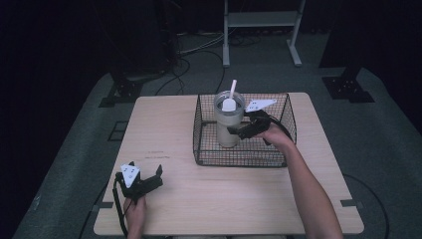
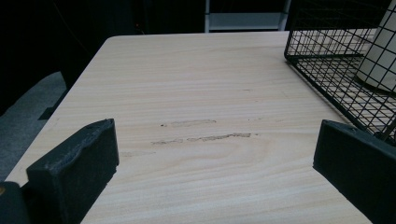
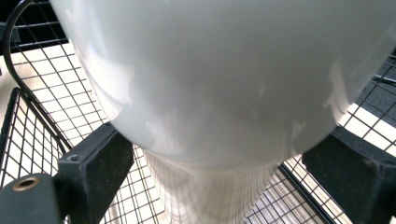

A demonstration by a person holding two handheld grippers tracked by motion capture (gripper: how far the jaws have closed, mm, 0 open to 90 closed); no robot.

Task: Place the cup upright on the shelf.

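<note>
A cream tumbler (image 1: pixel 228 127) with a clear lid and a white straw (image 1: pixel 233 88) stands upright in a black wire basket (image 1: pixel 239 163) at the table's middle right. My right gripper (image 1: pixel 235 131) reaches into the basket from the right and is open, one jaw on each side of the tumbler (image 3: pixel 210 79) at about its taper. I cannot tell whether its fingers (image 3: pixel 98 168) touch the cup. My left gripper (image 1: pixel 159 176) rests open on the bare wood near the front left, holding nothing. The left gripper (image 2: pixel 215 154) view has the basket (image 2: pixel 322 60) and tumbler (image 2: pixel 380 51) at upper right.
The wooden table (image 1: pixel 164 129) has faint scuff marks (image 2: pixel 205 136) ahead of the left gripper. The basket's mesh walls (image 3: pixel 42 121) close around the tumbler. A dark floor with cables and a metal stand (image 1: pixel 261 30) lies beyond the far edge.
</note>
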